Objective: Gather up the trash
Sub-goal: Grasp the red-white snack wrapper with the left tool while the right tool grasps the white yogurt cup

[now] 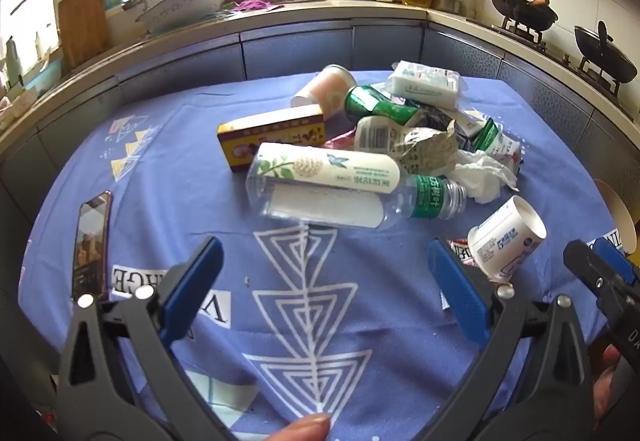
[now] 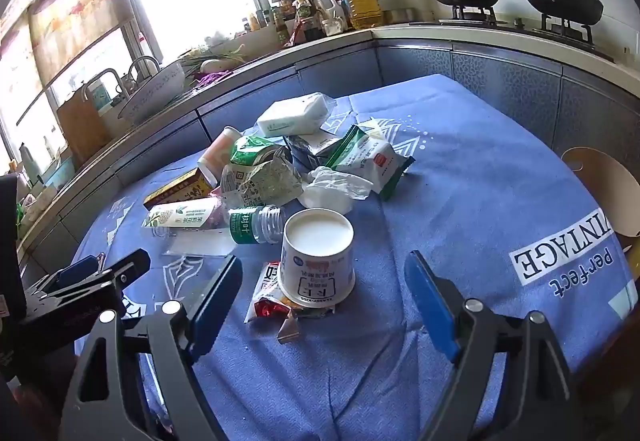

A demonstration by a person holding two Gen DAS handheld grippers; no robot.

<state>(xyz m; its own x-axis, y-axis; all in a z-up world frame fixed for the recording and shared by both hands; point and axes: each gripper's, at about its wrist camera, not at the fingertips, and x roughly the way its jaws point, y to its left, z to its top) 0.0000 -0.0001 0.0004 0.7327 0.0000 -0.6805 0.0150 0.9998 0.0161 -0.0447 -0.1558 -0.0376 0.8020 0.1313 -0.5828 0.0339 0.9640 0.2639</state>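
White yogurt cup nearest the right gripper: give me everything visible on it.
The yogurt cup is white, apparently paper or plastic, with blue print and a red mark. It sits mouth-up, lidless, its inside coated white. Its base rests on a crumpled red-and-white wrapper on the blue tablecloth, ahead of the open right gripper, untouched.

Plenty of open blue patterned tablecloth [image 1: 360, 341] right in front of the left gripper [image 1: 324, 281], jaws spread wide, nothing between them. First thing blocking it straight ahead is the clear plastic bottle with a green label [image 1: 340, 197] lying on its side, and the pile of wrappers and cartons is packed tight behind that. Off to the left, a dark smartphone [image 1: 92, 245] lies by the cloth's edge, with bare cloth between it and the pile.

The right gripper [image 2: 324, 297] is wide open too, but a white paper yogurt cup [image 2: 318, 257] stands upside down between its fingers, on a red and white crumpled wrapper [image 2: 268, 297]. The cloth to the right of the cup is bare, out to a tan paper bowl [image 2: 600, 193] at the table edge.
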